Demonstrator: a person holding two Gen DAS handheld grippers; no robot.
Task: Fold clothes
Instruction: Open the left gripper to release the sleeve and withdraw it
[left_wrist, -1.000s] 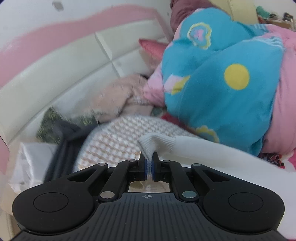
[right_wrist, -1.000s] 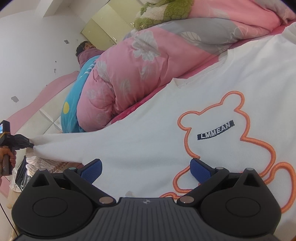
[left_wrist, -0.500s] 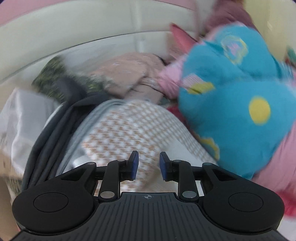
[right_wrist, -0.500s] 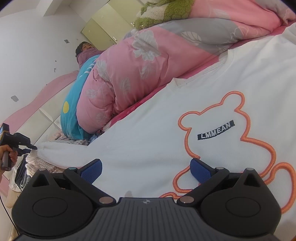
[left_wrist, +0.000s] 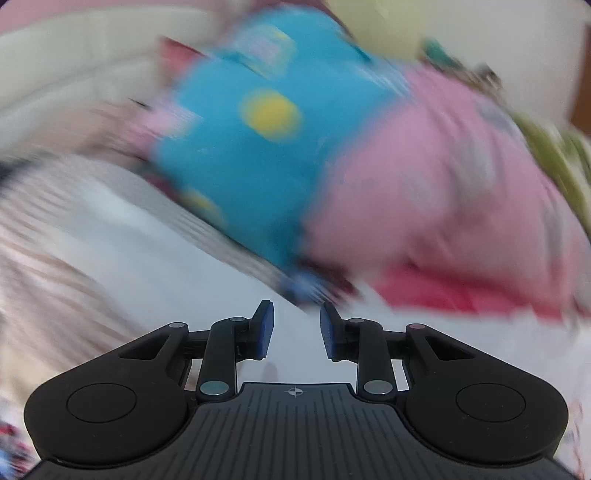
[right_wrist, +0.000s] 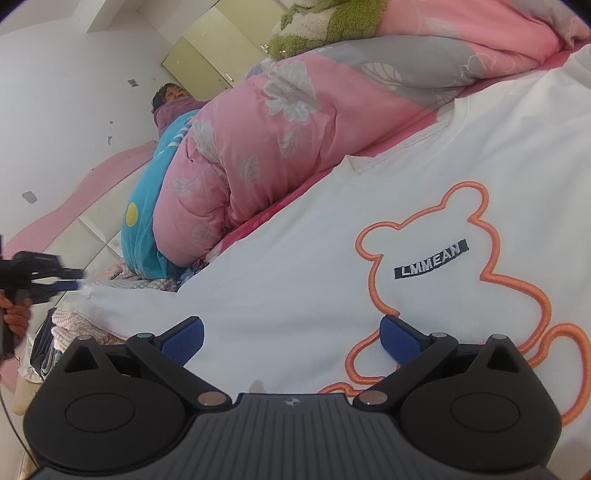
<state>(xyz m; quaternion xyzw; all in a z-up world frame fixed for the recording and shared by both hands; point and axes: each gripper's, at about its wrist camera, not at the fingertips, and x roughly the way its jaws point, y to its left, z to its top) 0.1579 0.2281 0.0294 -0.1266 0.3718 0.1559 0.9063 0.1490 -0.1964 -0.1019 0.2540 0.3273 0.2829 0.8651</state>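
Note:
A white sweatshirt (right_wrist: 295, 258) with an orange bear outline (right_wrist: 443, 258) lies spread on the bed. Its sleeve (right_wrist: 122, 299) stretches left and rests loose on a pile of clothes. My right gripper (right_wrist: 291, 328) hovers open over the shirt's front, nothing between its blue pads. My left gripper (left_wrist: 295, 310) is open with only white cloth (left_wrist: 184, 295) below it; that view is heavily blurred. In the right wrist view the left gripper (right_wrist: 70, 280) sits just off the sleeve's cuff, held by a hand (right_wrist: 14, 314).
A rolled pink floral duvet (right_wrist: 277, 129) and a blue quilt (right_wrist: 147, 229) run along the far side of the shirt. A person (right_wrist: 173, 107) lies behind them. Stacked clothes (right_wrist: 66, 328) sit at the left, by the pink-and-white headboard (right_wrist: 74, 221).
The left gripper let go of the sleeve cuff, opened and swung right toward the shirt. The sleeve dropped onto the pile. The right gripper stayed still.

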